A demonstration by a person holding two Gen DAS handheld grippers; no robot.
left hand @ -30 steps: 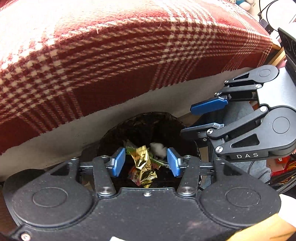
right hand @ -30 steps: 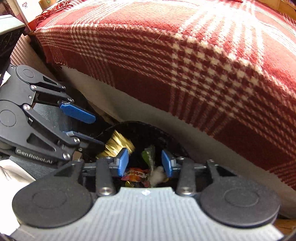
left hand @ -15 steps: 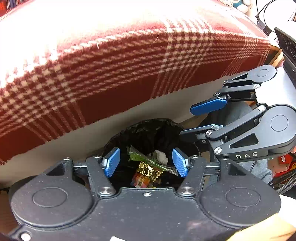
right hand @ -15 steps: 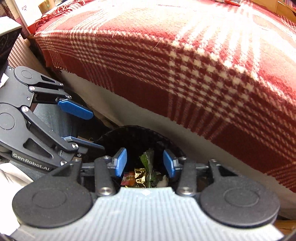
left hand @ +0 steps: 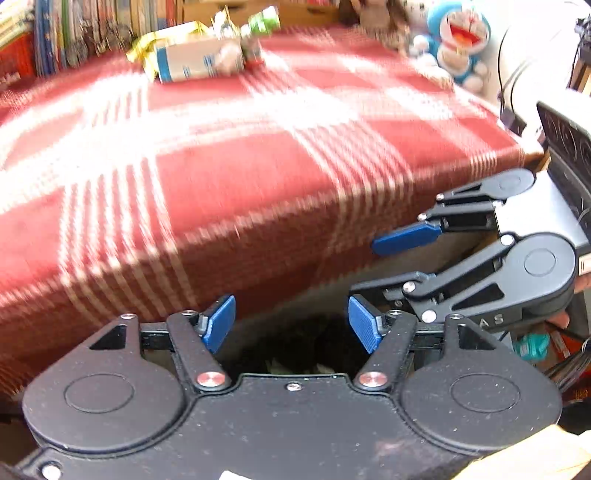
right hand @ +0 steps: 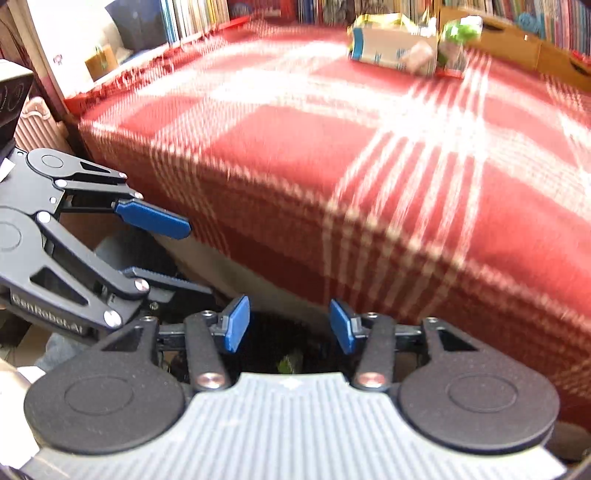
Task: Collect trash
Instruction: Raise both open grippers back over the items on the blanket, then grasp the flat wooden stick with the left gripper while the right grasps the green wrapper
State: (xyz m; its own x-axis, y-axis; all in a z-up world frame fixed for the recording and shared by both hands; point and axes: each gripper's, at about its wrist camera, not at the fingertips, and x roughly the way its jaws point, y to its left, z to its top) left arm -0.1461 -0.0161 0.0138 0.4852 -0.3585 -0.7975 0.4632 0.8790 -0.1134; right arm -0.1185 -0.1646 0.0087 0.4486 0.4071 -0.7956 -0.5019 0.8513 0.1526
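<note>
You see the black bin (left hand: 295,347) just below the blanket's (left hand: 229,177) near edge, wrappers (right hand: 290,363) inside; a white-blue carton (left hand: 195,61) and crumpled wrappers lie at its far edge.

Home bedrm: plaid bed (left hand: 236,177), bookshelf (right hand: 199,11), plush toy (left hand: 461,37)

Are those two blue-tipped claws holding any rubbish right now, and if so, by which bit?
Nothing is held. The left gripper and the right gripper have both just been opening, with nothing between their blue pads; below them is only the dark bin.
</note>
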